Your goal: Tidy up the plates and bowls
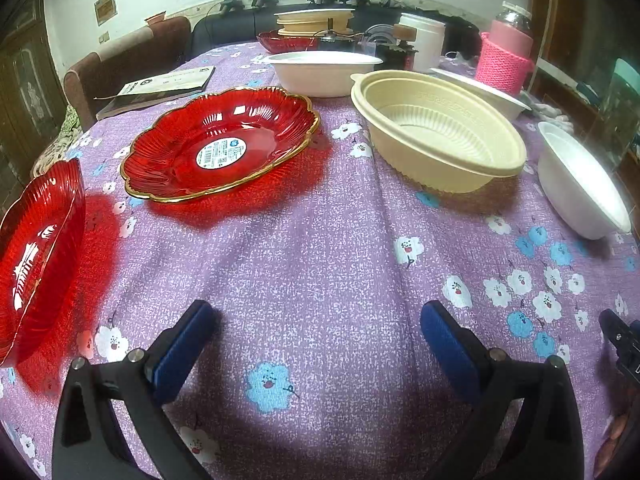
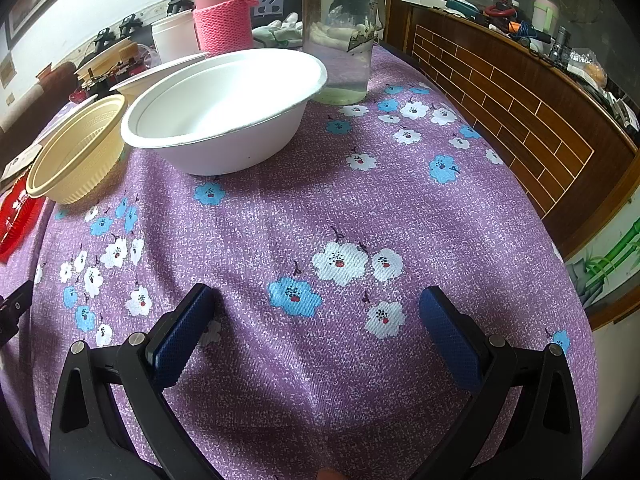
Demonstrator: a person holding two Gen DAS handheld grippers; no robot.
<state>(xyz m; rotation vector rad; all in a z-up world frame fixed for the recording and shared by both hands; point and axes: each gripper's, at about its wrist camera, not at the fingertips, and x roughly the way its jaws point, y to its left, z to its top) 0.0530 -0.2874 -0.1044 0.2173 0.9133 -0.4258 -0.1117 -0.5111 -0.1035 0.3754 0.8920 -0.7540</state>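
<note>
Left wrist view first: the left gripper (image 1: pixel 316 336) hangs over bare purple tablecloth (image 1: pixel 320 248), jaws spread wide and gripping nothing. Ahead to the left sits a red glass plate (image 1: pixel 220 144) with a sticker at its centre, and a second red plate (image 1: pixel 36 256) lies at the near left edge. Right of centre is a cream ribbed bowl (image 1: pixel 440 136), with a white bowl (image 1: pixel 580 184) at the far right and another white bowl (image 1: pixel 324 72) further back.

On the right wrist view the right gripper (image 2: pixel 316 320) is released too, nothing between its pads — the big white bowl (image 2: pixel 224 112) stands ahead of it, the cream bowl (image 2: pixel 76 152) just to its left, a clear glass jar (image 2: pixel 340 28) behind.

Nothing is in hand, so this looks like the opening approach. My read: the next move calls for closing on a rim — likely the white bowl — and nesting like with like, while keeping clear of that jar.
</note>
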